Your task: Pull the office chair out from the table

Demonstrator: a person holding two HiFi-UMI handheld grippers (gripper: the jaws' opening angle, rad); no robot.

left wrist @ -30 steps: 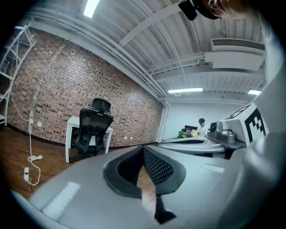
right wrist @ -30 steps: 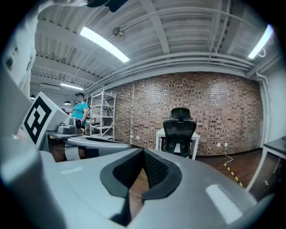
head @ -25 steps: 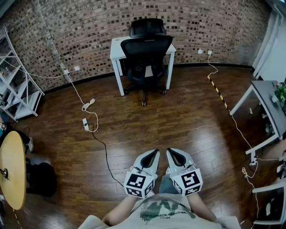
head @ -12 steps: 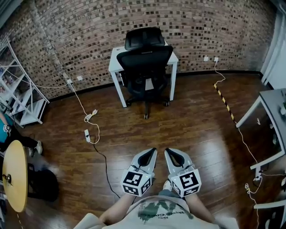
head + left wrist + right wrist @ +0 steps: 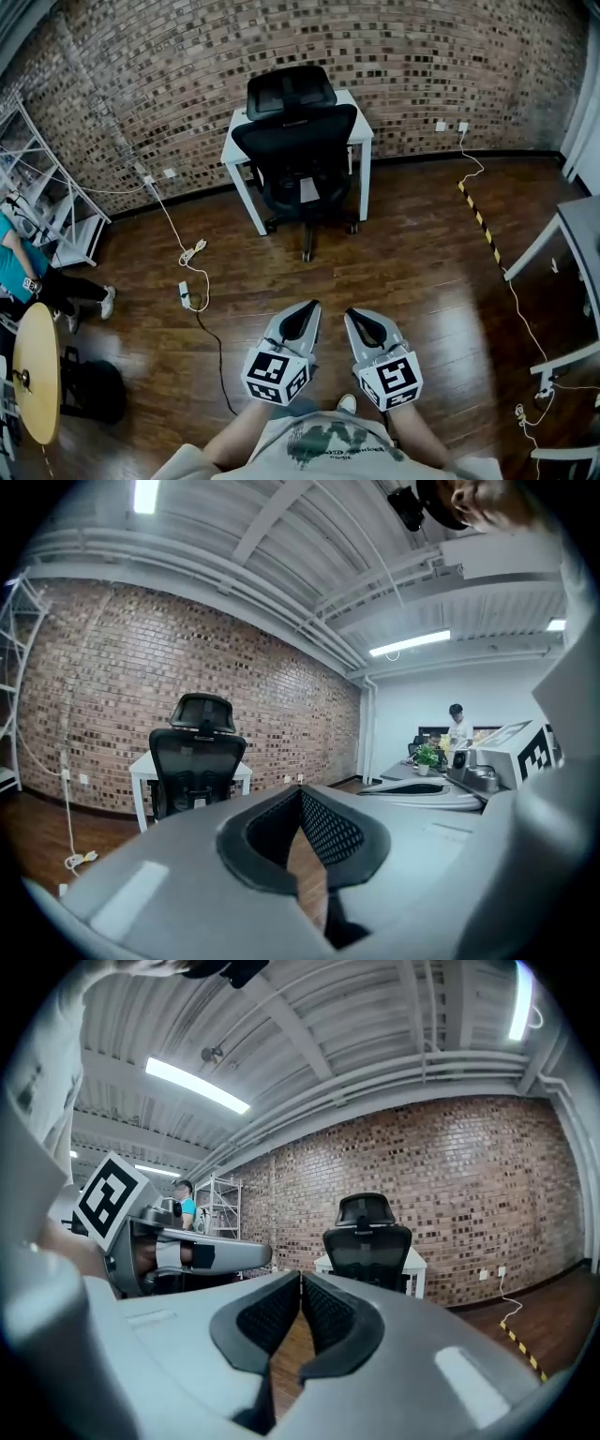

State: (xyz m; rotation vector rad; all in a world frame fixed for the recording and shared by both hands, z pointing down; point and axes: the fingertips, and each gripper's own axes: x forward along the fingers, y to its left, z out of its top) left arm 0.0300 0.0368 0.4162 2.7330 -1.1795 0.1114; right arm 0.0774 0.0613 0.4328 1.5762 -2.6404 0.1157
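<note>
A black mesh office chair (image 5: 298,150) with a headrest is pushed in under a small white table (image 5: 352,108) against the brick wall. It shows too in the left gripper view as the chair (image 5: 195,761) and in the right gripper view as the chair (image 5: 367,1246). My left gripper (image 5: 311,307) and right gripper (image 5: 351,316) are side by side near me, far short of the chair, both pointing at it. Both are shut with nothing between the jaws, as the left gripper (image 5: 300,794) and right gripper (image 5: 300,1279) views show.
A white cable with a power strip (image 5: 184,293) trails across the wooden floor at left. A metal shelf rack (image 5: 42,202) and a person in teal (image 5: 28,272) are at far left, a round wooden tabletop (image 5: 33,370) lower left. Grey desks (image 5: 577,244) stand right, yellow-black floor tape (image 5: 480,220) nearby.
I have walked closer to the chair and table; they sit lower and larger in the head view. Both grippers stay shut and side by side. A person in teal has come into view at left.
</note>
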